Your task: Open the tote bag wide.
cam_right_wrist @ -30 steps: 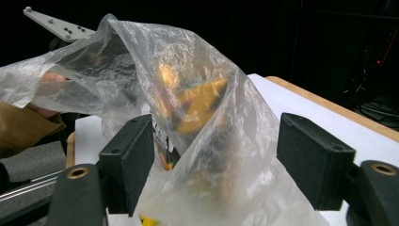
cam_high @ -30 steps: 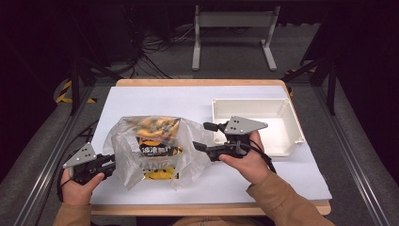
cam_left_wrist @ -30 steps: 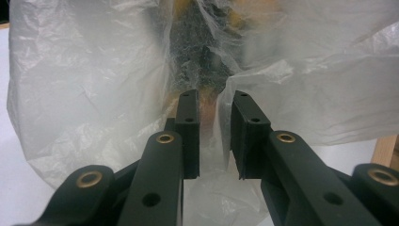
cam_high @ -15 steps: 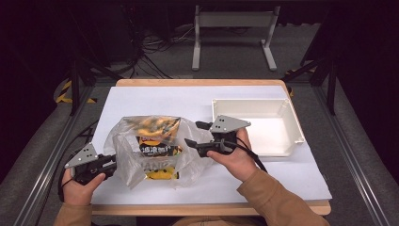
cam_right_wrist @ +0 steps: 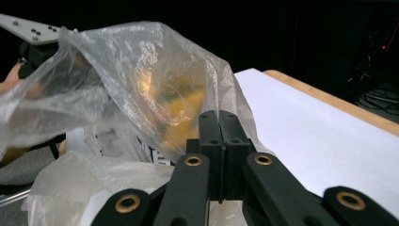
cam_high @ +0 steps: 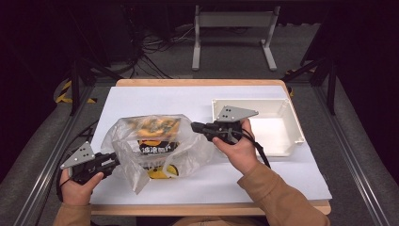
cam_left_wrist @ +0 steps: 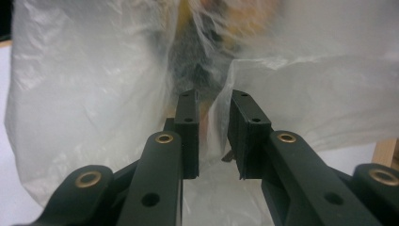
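Note:
A clear plastic bag (cam_high: 188, 150) lies on the white table cover, with a yellow and black snack packet (cam_high: 157, 148) inside it. My left gripper (cam_high: 115, 161) is at the bag's left edge. Its jaws (cam_left_wrist: 214, 96) stand a narrow gap apart with a fold of the bag's film (cam_left_wrist: 94, 94) caught between them. My right gripper (cam_high: 194, 125) is at the bag's upper right edge. Its jaws have just been closing and now meet (cam_right_wrist: 219, 114) on the thin film of the bag (cam_right_wrist: 141, 70), which rises from their tips.
A white rectangular tray (cam_high: 282, 136) stands at the right of the table, just behind my right hand. The white cover (cam_high: 155, 96) stretches to the wooden far edge. Dark floor, cables and a metal stand lie beyond the table.
My right gripper has moved left to the bag's right edge and its jaws have shut there. The left gripper and the bag's left side have stayed put.

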The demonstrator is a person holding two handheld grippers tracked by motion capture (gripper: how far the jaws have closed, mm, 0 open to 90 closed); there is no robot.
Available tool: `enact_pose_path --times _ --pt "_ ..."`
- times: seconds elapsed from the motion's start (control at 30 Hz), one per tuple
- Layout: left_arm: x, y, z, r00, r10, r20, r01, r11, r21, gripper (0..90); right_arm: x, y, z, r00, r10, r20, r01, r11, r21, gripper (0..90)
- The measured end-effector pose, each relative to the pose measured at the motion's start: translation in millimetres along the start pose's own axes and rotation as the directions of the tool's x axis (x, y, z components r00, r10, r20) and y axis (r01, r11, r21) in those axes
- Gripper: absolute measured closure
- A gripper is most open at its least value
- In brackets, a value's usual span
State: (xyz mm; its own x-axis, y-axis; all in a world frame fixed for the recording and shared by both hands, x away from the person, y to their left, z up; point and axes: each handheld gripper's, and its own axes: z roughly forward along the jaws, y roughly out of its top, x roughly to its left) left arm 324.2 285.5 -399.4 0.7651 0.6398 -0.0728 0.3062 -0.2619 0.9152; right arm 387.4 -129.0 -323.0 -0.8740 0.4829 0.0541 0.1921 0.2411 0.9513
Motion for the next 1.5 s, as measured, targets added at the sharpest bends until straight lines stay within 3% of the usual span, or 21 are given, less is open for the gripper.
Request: enact_pose_path --times 0.13,0.27,0.33,0.4,0.5,0.63,0.77,0.9,1.1,1.3,1.5 --pt "0.8 6.5 -2.2 1.0000 -0.007 0.001 0.007 0.9997 -0.022 74.4 -5.8 8.9 -0.6 0.9996 0.026 -0.011 -0.026 1.000 -0.016 89.7" --pt "1.5 11.8 -2.5 0.9999 0.010 -0.008 -0.010 0.9996 -0.027 74.3 -12.5 16.7 -0.4 0.9976 0.067 -0.021 -0.067 0.997 -0.036 89.5" --pt "0.8 16.6 -3.0 0.9991 0.020 -0.039 -0.020 0.9997 -0.016 74.2 -16.7 19.7 0.0 0.9955 0.089 -0.032 -0.090 0.995 -0.046 89.4" --pt "1.5 19.1 -4.0 0.9990 0.022 -0.039 -0.023 0.9994 -0.026 74.2 -20.6 22.1 0.1 0.9938 0.107 -0.031 -0.109 0.992 -0.058 89.1" --pt "3.2 20.8 -5.1 0.9993 0.008 -0.037 -0.009 0.9993 -0.036 74.2 -23.5 23.8 0.4 0.9927 0.118 -0.026 -0.119 0.991 -0.067 89.1" --pt "6.6 20.2 -3.8 0.9993 -0.009 -0.036 0.007 0.9989 -0.045 75.0 -32.5 26.5 6.1 0.9855 0.164 -0.043 -0.167 0.982 -0.082 89.6" --pt "7.6 18.9 -1.2 0.9994 -0.010 -0.034 0.009 0.9993 -0.037 75.5 -39.3 25.3 12.5 0.9838 0.178 -0.023 -0.179 0.980 -0.083 89.8" --pt "9.8 17.8 3.5 0.9990 -0.022 -0.038 0.022 0.9996 -0.018 75.4 -42.2 20.7 21.4 0.9902 0.136 0.031 -0.134 0.989 -0.056 89.8" --pt "10.6 17.1 11.3 0.9988 -0.017 -0.045 0.018 0.9996 0.021 75.4 -45.2 7.8 36.2 0.9926 0.103 0.065 -0.103 0.995 0.005 89.7" --pt "12.8 14.2 14.6 0.9987 -0.025 -0.045 0.027 0.9989 0.039 75.4 -44.0 -7.1 50.8 0.9925 0.091 0.082 -0.100 0.989 0.107 89.6" --pt "20.3 6.9 18.9 0.9970 -0.045 -0.064 0.049 0.9967 0.065 75.4 -43.4 -18.0 56.3 0.9923 0.090 0.086 -0.102 0.984 0.149 89.2"
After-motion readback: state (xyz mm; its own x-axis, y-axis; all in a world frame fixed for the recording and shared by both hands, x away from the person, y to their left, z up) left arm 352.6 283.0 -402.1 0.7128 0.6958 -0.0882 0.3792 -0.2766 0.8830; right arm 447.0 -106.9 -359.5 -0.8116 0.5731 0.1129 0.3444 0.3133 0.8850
